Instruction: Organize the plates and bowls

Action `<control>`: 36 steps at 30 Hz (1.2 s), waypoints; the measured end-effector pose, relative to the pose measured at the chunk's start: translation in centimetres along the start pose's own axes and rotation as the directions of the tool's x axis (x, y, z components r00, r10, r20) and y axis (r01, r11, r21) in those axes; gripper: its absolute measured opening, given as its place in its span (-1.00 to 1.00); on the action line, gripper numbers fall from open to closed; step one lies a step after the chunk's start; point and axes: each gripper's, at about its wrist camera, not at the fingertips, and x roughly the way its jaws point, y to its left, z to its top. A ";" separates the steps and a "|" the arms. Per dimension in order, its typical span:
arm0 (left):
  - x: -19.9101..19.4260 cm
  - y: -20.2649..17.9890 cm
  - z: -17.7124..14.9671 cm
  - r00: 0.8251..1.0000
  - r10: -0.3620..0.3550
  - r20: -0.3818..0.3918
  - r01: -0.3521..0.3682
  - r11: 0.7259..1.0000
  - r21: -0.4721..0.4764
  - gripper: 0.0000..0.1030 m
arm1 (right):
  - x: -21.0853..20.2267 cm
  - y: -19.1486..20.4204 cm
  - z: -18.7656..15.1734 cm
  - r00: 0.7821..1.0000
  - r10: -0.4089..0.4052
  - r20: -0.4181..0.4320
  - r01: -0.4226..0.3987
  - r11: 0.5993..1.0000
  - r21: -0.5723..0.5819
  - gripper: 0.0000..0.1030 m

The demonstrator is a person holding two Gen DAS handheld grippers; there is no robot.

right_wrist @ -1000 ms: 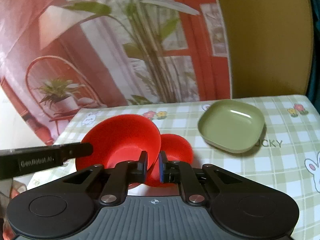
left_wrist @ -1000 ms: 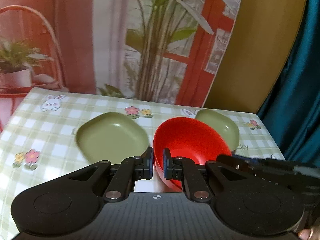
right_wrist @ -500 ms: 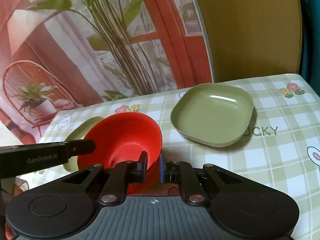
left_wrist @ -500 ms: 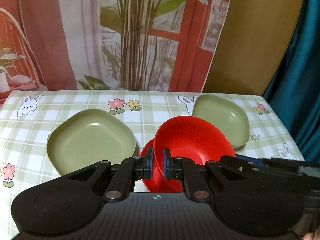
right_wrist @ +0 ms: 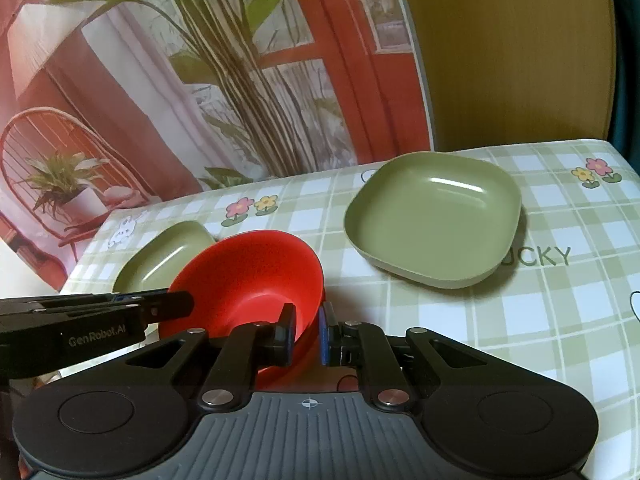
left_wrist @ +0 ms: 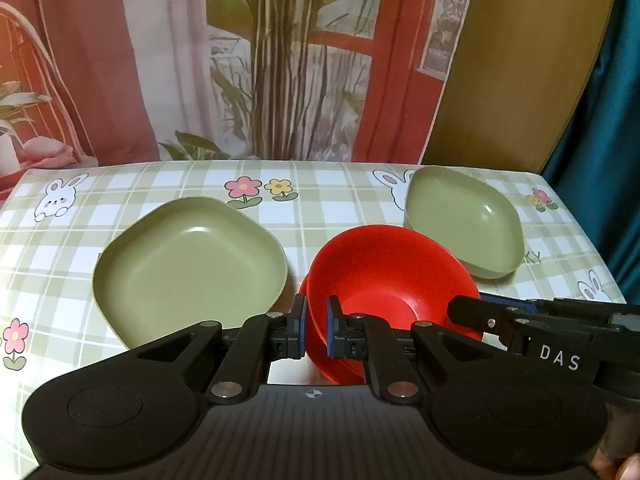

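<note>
Two red bowls sit nested, the upper red bowl [left_wrist: 384, 272] tilted inside a lower one whose rim [left_wrist: 306, 300] shows at its left. My left gripper [left_wrist: 316, 332] is shut on the near rim of the red bowls. My right gripper [right_wrist: 306, 334] is shut on the red bowl [right_wrist: 248, 276] rim at the opposite side. Each gripper shows in the other view: the right gripper [left_wrist: 456, 308] and the left gripper [right_wrist: 188, 304]. Which bowl each rim belongs to is hard to tell. One green plate [left_wrist: 188, 268] lies left of the bowls, another green plate [left_wrist: 460, 224] lies right.
A checked tablecloth [left_wrist: 320, 200] with rabbits and flowers covers the table. A printed backdrop [left_wrist: 280, 60] stands behind its far edge, and a teal curtain [left_wrist: 612, 120] hangs past the right edge. In the right wrist view the plates lie far right [right_wrist: 432, 216] and left [right_wrist: 168, 256].
Both grippers have sunk toward the table with their red bowls. The two bowls came together, and the upper one now rests inside the lower. Both grips stayed shut.
</note>
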 end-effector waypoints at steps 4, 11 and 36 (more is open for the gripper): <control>0.1 0.3 -0.1 1.000 -0.008 -0.005 0.008 1.000 -0.013 -0.80 | 0.0 0.0 0.0 1.000 0.001 -0.004 -0.001 1.000 -0.004 -0.77; 0.4 0.4 -0.2 1.000 -0.022 -0.017 0.022 1.000 -0.011 -0.76 | 0.1 0.2 -0.1 1.000 -0.004 -0.012 0.004 1.000 -0.010 -0.68; -9.6 -0.4 -5.5 0.998 -0.061 0.030 0.061 0.998 0.000 -0.23 | -7.9 2.0 -2.3 0.999 0.045 0.021 -0.043 0.993 -0.107 -0.51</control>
